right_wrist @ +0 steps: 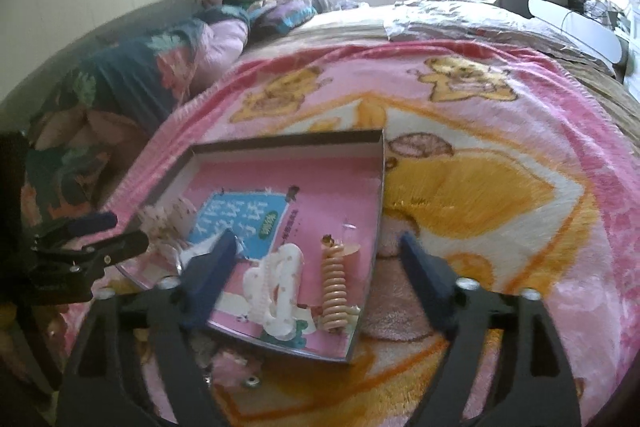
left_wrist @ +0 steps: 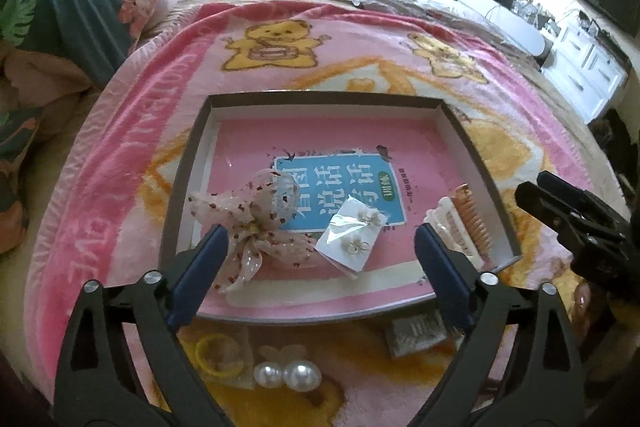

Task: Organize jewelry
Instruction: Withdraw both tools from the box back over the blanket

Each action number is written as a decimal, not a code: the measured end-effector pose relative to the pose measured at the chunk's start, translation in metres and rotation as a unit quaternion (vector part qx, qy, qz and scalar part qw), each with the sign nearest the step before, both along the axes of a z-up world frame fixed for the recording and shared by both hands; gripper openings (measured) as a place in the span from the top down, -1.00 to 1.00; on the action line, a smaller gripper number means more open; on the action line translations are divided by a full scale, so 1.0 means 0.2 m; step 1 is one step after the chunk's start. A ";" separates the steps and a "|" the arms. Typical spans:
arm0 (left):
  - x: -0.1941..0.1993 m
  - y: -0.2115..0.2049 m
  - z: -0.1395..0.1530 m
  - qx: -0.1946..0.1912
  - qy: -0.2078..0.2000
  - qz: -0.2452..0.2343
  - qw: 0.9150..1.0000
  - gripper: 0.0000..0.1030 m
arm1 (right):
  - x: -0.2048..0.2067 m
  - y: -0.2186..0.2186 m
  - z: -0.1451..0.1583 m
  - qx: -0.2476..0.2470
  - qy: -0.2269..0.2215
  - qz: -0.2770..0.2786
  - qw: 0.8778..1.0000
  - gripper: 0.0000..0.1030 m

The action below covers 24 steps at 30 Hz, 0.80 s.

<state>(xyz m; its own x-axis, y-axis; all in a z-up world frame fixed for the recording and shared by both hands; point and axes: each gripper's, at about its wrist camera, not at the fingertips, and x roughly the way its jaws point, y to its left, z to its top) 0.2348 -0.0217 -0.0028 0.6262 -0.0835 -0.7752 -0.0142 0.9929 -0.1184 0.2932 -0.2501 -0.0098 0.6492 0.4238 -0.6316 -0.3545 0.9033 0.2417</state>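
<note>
A shallow box (left_wrist: 188,163) with a pink printed floor lies on the bed blanket. In it rest a spotted fabric bow (left_wrist: 256,223), a packet of flower earrings (left_wrist: 356,233), a white hair claw (left_wrist: 452,223) and a tan hair claw (left_wrist: 474,217). My left gripper (left_wrist: 320,247) hovers open above the box's near side, nothing between its fingers. In the right wrist view my right gripper (right_wrist: 316,253) stands open over the white claw (right_wrist: 276,287) and the tan claw (right_wrist: 334,291), pads clear of both. Two pearl pieces (left_wrist: 286,375) and a yellow ring (left_wrist: 218,353) lie on the blanket before the box.
The pink bear-print blanket (left_wrist: 120,131) covers the bed. A small packet (left_wrist: 416,333) lies near the box's front right corner. Rumpled quilts and pillows (left_wrist: 80,11) pile at the left. White furniture (left_wrist: 588,67) stands along the right wall.
</note>
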 end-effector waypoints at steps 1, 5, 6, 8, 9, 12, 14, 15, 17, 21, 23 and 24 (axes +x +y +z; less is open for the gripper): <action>-0.01 0.00 0.01 -0.003 -0.002 0.001 1.000 -0.80 | -0.01 -0.01 0.02 0.001 -0.003 -0.002 1.000 -0.75; -0.07 0.02 0.06 -0.018 -0.008 0.004 1.000 -0.82 | -0.06 -0.03 0.07 0.010 -0.017 -0.009 1.000 -0.82; -0.08 0.03 0.07 -0.019 -0.010 0.005 1.000 -0.82 | -0.08 -0.04 0.08 0.012 -0.019 -0.010 1.000 -0.82; -0.10 0.04 0.09 -0.020 -0.016 0.006 1.000 -0.82 | -0.10 -0.04 0.11 0.013 -0.024 -0.013 1.000 -0.82; -0.12 0.05 0.11 -0.023 -0.020 0.007 1.000 -0.82 | -0.12 -0.04 0.12 0.012 -0.027 -0.013 0.999 -0.82; -0.16 0.08 0.17 -0.033 -0.035 0.011 0.999 -0.82 | -0.18 -0.05 0.16 0.011 -0.038 -0.016 0.999 -0.82; -0.19 0.10 0.22 -0.036 -0.047 0.012 0.998 -0.82 | -0.21 -0.04 0.19 0.009 -0.041 -0.018 0.999 -0.82; -0.20 0.10 0.23 -0.038 -0.051 0.012 0.998 -0.82 | -0.23 -0.05 0.20 0.008 -0.043 -0.019 0.999 -0.82; -0.23 0.12 0.27 -0.036 -0.059 0.012 0.998 -0.82 | -0.26 -0.05 0.22 0.008 -0.047 -0.020 0.999 -0.82; -0.29 0.15 0.30 -0.034 -0.067 0.013 0.997 -0.82 | -0.33 -0.04 0.28 0.010 -0.058 -0.021 0.998 -0.82; -0.32 0.17 0.31 -0.037 -0.071 0.016 0.997 -0.82 | -0.38 -0.02 0.31 0.009 -0.064 -0.020 0.998 -0.82; -0.34 0.18 0.32 -0.038 -0.073 0.018 0.996 -0.82 | -0.40 -0.02 0.32 0.009 -0.067 -0.019 0.998 -0.82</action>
<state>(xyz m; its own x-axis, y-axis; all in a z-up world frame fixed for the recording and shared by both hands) 0.1667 0.0138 0.0612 0.7359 -0.1146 -0.6673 -0.0261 0.9801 -0.1970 0.2128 -0.2548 0.0541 0.7428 0.4073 -0.5314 -0.3500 0.9128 0.2104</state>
